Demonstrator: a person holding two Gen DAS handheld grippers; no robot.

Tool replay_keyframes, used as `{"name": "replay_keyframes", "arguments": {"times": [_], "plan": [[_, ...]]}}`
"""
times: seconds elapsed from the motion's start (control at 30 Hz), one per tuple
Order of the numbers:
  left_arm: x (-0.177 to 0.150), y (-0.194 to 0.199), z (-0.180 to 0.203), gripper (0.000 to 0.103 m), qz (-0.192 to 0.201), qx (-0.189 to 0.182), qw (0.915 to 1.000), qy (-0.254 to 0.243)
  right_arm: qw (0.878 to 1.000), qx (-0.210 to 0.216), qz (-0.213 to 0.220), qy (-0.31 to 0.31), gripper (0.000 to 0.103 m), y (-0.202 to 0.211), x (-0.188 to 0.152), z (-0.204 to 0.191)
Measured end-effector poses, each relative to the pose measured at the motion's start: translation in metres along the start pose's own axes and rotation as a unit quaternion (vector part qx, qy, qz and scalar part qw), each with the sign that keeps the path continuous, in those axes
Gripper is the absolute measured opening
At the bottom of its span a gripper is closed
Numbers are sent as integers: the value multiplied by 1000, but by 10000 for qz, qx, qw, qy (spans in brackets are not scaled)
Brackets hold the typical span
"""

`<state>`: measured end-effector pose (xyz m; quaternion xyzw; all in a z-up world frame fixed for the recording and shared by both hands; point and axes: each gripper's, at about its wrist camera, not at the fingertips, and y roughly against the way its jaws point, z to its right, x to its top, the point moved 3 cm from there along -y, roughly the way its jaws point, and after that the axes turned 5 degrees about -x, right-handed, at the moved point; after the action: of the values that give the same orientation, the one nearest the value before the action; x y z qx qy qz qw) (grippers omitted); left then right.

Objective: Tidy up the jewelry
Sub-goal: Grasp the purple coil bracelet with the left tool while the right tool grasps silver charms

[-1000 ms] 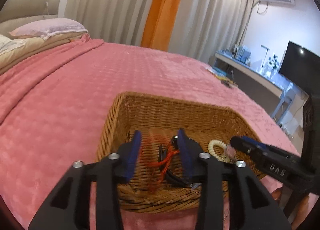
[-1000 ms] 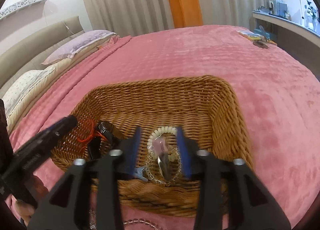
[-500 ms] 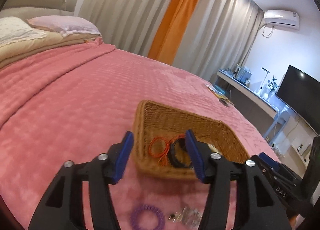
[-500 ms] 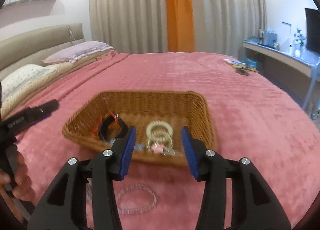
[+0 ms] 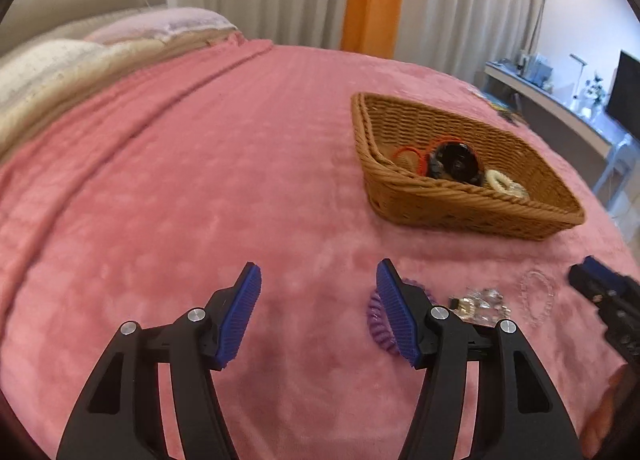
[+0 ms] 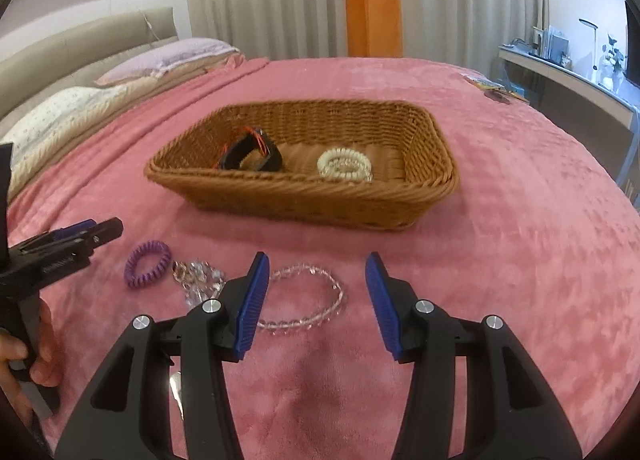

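Note:
A wicker basket [image 6: 432, 128] [image 5: 460, 212] sits on the pink bedspread and holds a black bangle [image 6: 248, 152] with a red cord, and a cream beaded bracelet [image 6: 344, 164]. In front of it lie a purple coil band [image 6: 148, 262] [image 5: 378, 324], a silver crystal cluster [image 6: 198, 280] [image 5: 480, 302] and a clear bead bracelet [image 6: 308, 300] [image 5: 538, 300]. My left gripper [image 5: 318, 312] is open and empty, just left of the purple band. My right gripper [image 6: 314, 302] is open and empty above the clear bracelet.
The pink bedspread [image 5: 180, 200] spreads wide to the left of the basket. Pillows [image 6: 80, 108] lie at the far left by the headboard. A desk [image 6: 580, 80] stands off the bed at the right.
Both grippers have pulled back from inside the basket to the bedspread in front of it and opened wider. The loose jewelry near the front has come into view.

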<state>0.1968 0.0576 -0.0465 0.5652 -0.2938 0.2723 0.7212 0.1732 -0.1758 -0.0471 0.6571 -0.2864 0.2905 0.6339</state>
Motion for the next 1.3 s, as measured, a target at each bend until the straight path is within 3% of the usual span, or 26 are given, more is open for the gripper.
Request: {"name": "replay_keyframes", "arguments": {"times": [0.37,0.87,0.97,1.07,1.3], "plan": [[-15,-10,14,58,-247,-152,9990,-345,9990,-25,-435,-55,47,-17,-10,2],[-16,-14,14,57,-363,-71,9989,-287,9992,98,-381,-95,47,-16,-8,3],[-16,-14,17,52,-352,-53,9988,-342,9995,291,-29,95,47,2,-3,-9],[-16,-16,16,50,-378,-60,9987,-340,9965,770,-259,202,47,2,-2,-30],[-16,-18,10,46,-449,-173,9987,-172,9935,601,-644,718,31,-16,-2,-74]]}}
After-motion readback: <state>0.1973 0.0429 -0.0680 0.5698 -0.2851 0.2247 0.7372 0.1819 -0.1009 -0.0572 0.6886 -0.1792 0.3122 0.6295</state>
